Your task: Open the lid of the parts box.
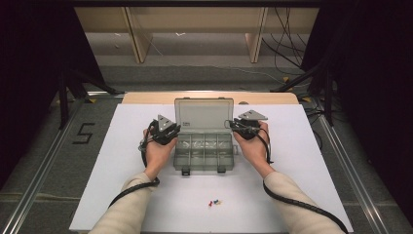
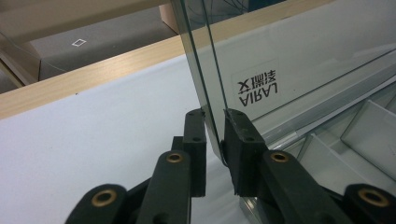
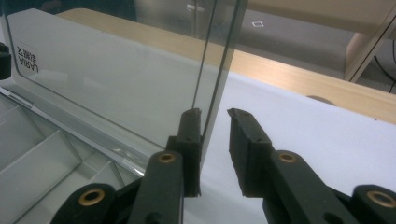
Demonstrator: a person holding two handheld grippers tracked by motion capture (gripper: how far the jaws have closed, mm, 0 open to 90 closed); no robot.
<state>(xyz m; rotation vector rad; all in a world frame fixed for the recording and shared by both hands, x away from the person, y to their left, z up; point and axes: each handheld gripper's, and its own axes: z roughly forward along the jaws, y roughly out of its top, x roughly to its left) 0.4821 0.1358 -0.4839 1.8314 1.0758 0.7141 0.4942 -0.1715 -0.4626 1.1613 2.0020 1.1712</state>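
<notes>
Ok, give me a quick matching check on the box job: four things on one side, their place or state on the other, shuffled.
Things:
1. lid
2. pushpins
3. right tongs
4. left tongs

Place or state:
A. loose on the white board, in front of the box
B. stands upright, opened
C. at the lid's right edge, one jaw clear of it
D. closed in on the lid's left edge

Pairs: 1-B, 2-A, 3-C, 4-D
</notes>
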